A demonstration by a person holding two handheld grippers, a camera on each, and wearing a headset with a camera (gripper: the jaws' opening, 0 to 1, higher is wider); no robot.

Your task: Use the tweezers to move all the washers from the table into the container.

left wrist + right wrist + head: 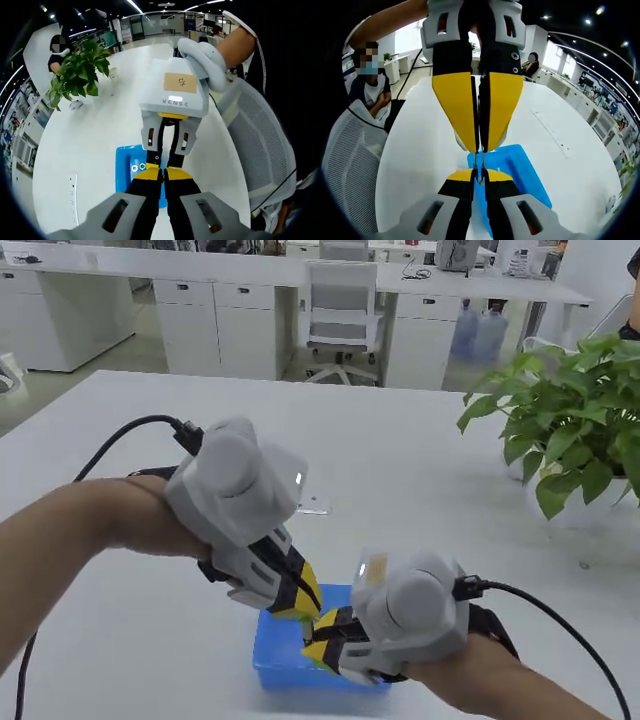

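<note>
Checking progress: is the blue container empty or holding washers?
Not empty: the left gripper view shows at least two small ring-shaped washers lying on the floor of the blue container.

1. Left gripper (303, 608): rounded pale-grey shell, black fingers with yellow pads, silver screws (514, 56) in the finger mounts.
2. Right gripper (318, 642): same grey shell, tan handwritten sticker (180, 82), "XENSE" lettering (175, 103).
3. Black cable (130, 425) from the left shell, second black cable (545, 605) from the right.
</note>
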